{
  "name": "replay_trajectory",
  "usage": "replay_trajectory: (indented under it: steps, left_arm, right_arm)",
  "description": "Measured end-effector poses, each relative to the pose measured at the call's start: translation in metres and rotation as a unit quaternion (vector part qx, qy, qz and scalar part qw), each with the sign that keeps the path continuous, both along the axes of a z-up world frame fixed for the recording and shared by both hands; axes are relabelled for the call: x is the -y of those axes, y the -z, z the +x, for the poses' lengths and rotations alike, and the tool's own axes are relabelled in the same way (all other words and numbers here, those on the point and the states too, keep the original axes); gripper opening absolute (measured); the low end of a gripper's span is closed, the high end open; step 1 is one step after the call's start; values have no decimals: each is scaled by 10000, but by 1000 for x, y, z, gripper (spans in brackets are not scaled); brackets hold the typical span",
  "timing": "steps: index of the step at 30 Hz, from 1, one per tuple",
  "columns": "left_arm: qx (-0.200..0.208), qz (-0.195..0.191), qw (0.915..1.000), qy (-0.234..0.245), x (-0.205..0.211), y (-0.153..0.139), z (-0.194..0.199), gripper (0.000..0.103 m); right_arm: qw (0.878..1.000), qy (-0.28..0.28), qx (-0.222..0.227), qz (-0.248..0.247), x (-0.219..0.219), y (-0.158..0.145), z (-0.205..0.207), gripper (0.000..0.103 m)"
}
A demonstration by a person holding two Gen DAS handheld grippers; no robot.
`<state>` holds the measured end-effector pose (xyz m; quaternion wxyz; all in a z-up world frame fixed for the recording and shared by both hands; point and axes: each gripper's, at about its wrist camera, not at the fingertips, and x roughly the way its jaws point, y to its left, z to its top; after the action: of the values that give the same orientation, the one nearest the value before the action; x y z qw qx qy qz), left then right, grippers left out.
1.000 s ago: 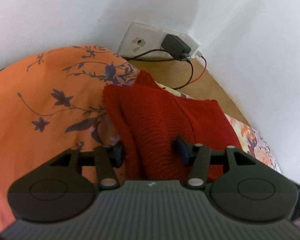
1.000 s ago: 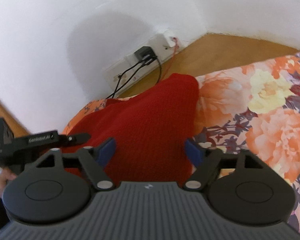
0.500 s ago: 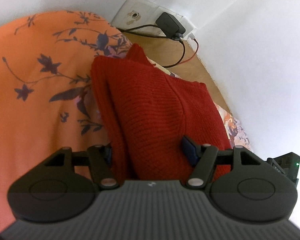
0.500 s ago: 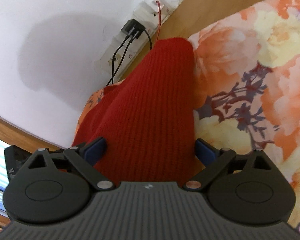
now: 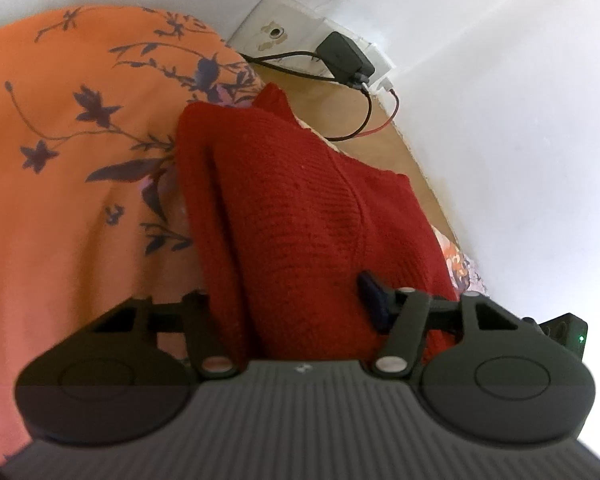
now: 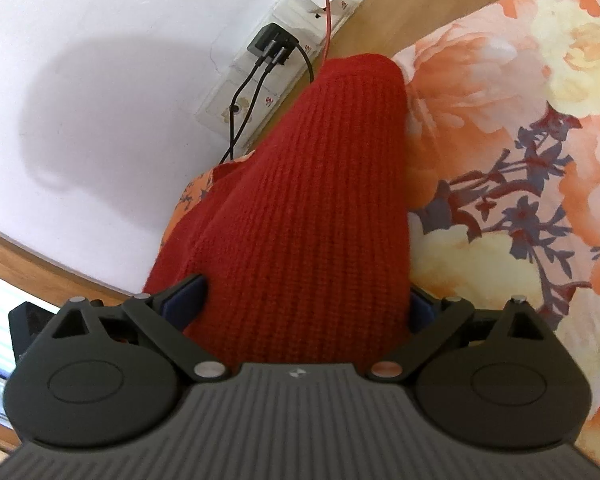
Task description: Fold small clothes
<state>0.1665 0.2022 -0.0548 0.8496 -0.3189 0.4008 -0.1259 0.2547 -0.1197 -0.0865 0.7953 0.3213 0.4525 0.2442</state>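
A white socket strip (image 5: pixel 300 46) with a black charger (image 5: pixel 342 56) is seen at the top of the frame, beside a floral bedsheet (image 5: pixel 60 168). A red knitted garment (image 5: pixel 292 216) fills the centre, bunched between each claw's spread fingers: left gripper (image 5: pixel 288 300), right gripper (image 6: pixel 300 304); a firm grip cannot be told.

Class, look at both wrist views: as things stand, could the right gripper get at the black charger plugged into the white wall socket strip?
Probably not. The right gripper has the red knitted garment bunched between its fingers, and that garment lies between it and the black charger.
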Motion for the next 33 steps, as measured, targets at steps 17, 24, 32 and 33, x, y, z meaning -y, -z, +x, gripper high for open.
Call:
replay_trajectory:
  steps: [17,24,32,33]
  left_arm:
    - [642,175,9972,353,16,-46,-48,45]
    - [819,206,9955,429,45,-59,-85,45]
    - [713,312,9934,839,99,-49,-94,45]
    - [711,378,9925,917,105,-46,-94,46]
  right_arm:
    - [9949,204,981,57,-3,-75,-61,71]
    - [9942,254,1043,-12,24,-95,-101,71]
    - [9944,546,865,-249,77,-93,-137,71]
    - [9941,591,848,-334,81,-91,-140,71]
